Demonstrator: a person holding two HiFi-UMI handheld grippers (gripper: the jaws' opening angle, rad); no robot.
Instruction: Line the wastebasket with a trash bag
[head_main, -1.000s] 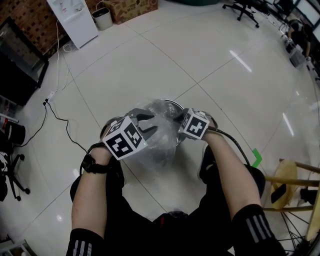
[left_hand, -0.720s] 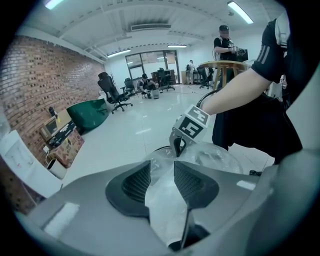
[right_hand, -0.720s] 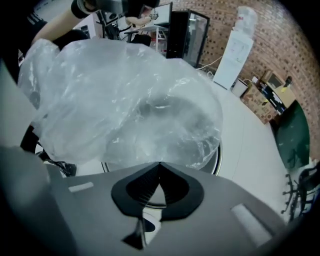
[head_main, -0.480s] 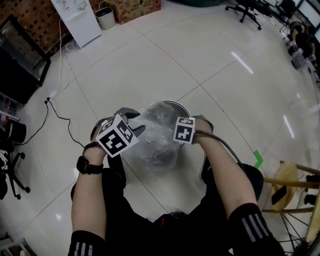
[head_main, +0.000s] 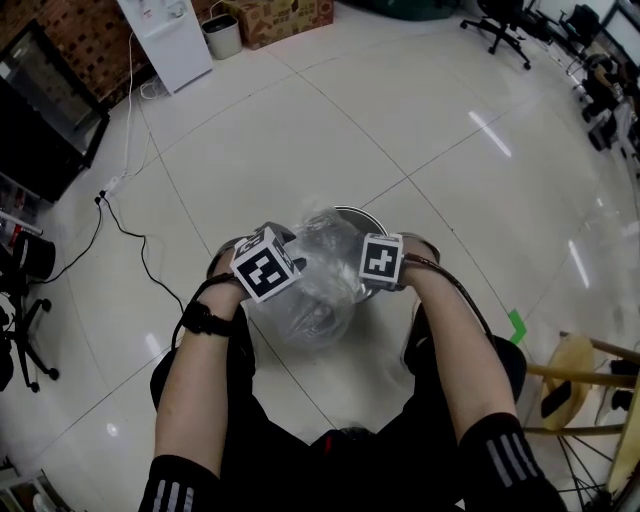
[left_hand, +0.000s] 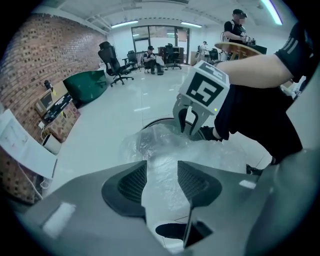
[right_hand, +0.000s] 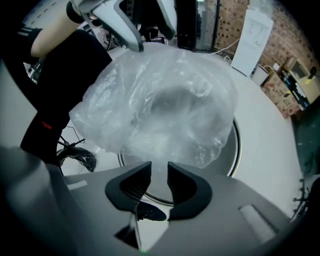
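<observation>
A round metal wastebasket (head_main: 352, 212) stands on the floor between the person's feet, mostly covered by a crumpled clear trash bag (head_main: 318, 292). My left gripper (head_main: 293, 262) is at the bag's left side. In the left gripper view its jaws (left_hand: 161, 170) are opening, with bag film (left_hand: 165, 147) loose in the gap. My right gripper (head_main: 362, 268) points straight down at the basket's right rim (right_hand: 235, 145). Its jaws (right_hand: 159, 172) are opening just below the bag's edge (right_hand: 165, 100), with no film pinched.
Pale tiled floor surrounds the basket. A black cable (head_main: 130, 240) runs at the left. A wooden stool (head_main: 575, 370) and a green tape mark (head_main: 515, 322) are at the right. A white cabinet (head_main: 170, 30), small bin (head_main: 222, 35) and cardboard box (head_main: 285, 15) stand far back.
Both grippers have sunk closer to the basket, and the bag has settled lower over it. The left gripper's cube has turned.
</observation>
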